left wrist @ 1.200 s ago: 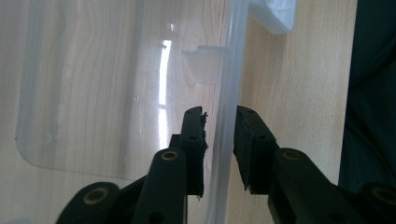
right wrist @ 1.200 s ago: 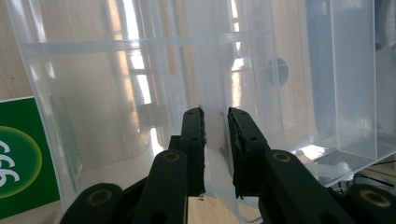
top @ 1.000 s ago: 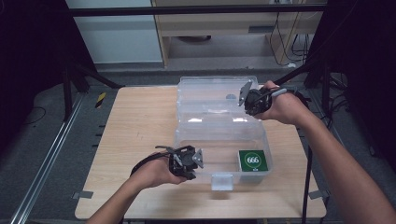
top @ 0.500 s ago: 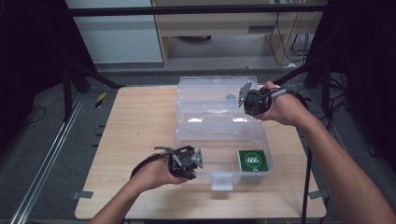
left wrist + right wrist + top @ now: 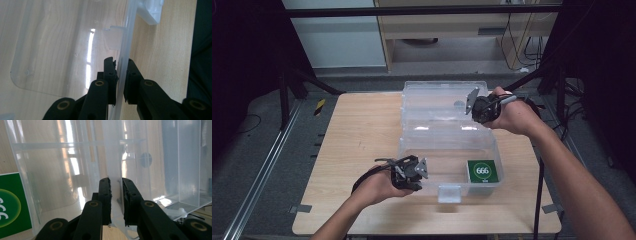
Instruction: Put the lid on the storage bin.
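Clear plastic storage box sits open on the wooden desk, right of centre, lid tipped back on the far side. Left tool is at the box's near-left corner; in the left gripper view its jaws are nearly closed, pinching the thin front wall w/ one jaw inside and one outside. Right tool is at the far-right area by the hinge; in the right gripper view its jaws are likewise nearly closed, clamped on a clear vertical edge of the box, can't tell if base or lid. Green card marked 666 lies flat inside, near-right corner. White latch tab hangs mid front wall.
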`<action>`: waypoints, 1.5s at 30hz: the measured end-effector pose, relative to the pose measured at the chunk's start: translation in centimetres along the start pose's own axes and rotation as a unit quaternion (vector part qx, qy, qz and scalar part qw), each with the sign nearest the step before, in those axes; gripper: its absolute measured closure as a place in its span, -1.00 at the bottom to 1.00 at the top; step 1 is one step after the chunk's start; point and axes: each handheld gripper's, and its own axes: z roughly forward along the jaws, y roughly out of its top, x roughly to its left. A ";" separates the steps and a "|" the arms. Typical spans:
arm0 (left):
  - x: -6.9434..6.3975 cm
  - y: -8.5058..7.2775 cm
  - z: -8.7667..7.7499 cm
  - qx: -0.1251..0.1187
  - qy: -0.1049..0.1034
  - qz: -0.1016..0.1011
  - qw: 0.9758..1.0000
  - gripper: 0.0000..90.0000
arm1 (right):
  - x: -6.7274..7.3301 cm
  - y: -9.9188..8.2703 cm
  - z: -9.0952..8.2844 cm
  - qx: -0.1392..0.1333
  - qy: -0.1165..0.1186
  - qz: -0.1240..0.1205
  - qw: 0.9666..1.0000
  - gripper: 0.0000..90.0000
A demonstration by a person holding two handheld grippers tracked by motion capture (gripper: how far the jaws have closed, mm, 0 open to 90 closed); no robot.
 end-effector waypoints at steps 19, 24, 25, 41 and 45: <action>-0.1 0.1 0.0 0.005 0.017 -0.002 1.000 0.82 | 0.0 0.4 -1.0 -0.013 0.023 0.014 1.000 0.86; -0.2 0.2 0.1 0.008 0.023 -0.004 1.000 0.82 | 0.1 0.3 -1.3 -0.024 0.026 0.014 0.999 0.89; -0.1 0.2 0.1 0.008 0.023 -0.004 1.000 0.82 | 0.2 0.3 -1.3 -0.024 0.027 0.013 0.999 0.90; -0.2 0.1 0.2 0.004 0.025 -0.017 1.000 0.80 | 0.7 0.3 -1.8 -0.028 0.028 0.010 0.999 0.94; -0.3 0.1 0.2 0.001 0.023 -0.023 0.999 0.79 | 1.2 0.2 -2.2 -0.035 0.022 0.009 0.999 0.94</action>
